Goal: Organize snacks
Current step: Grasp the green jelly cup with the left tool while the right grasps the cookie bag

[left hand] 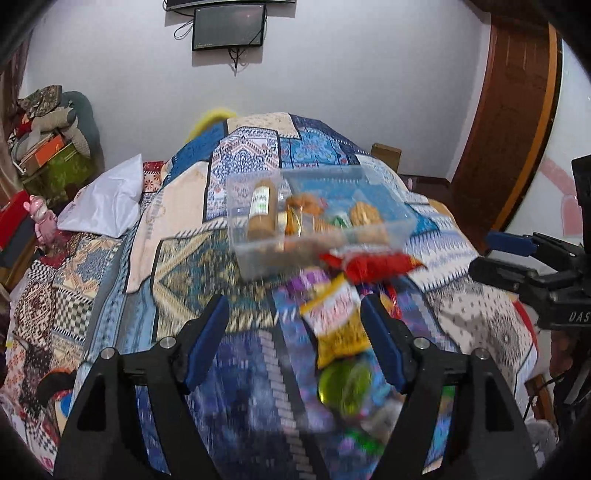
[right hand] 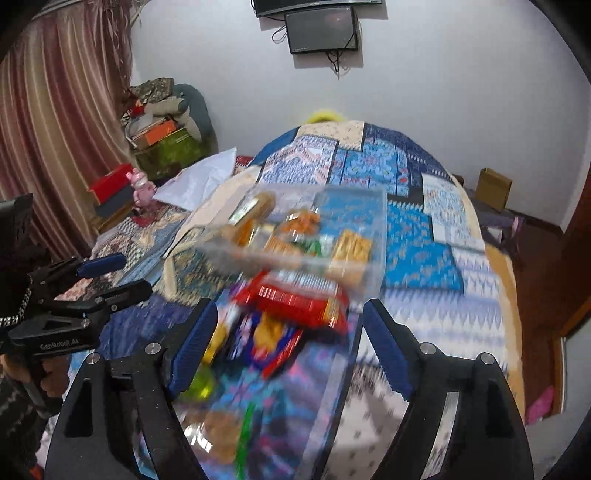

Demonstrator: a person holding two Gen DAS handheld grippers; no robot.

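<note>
lying crosswise before the clear bin (left hand: 391,229), the red snack packet (left hand: 373,264); both claws half-open, empty.

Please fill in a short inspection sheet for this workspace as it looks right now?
Surface: bed under a blue patchwork quilt.
Job's things: clear plastic bin holding a brown bottle and several packets; red snack packet and yellow packet lie loose on the quilt in front of it.
Clutter: white pillow, pink figurine, brown cardboard box.
Grippers: left tongs open, nothing between them; right tongs open, above the loose packets, gripping nothing.
Cables: black leads hang from the wall screen.
Surroundings: striped curtain, piled boxes and cushions, wooden door frame.
</note>
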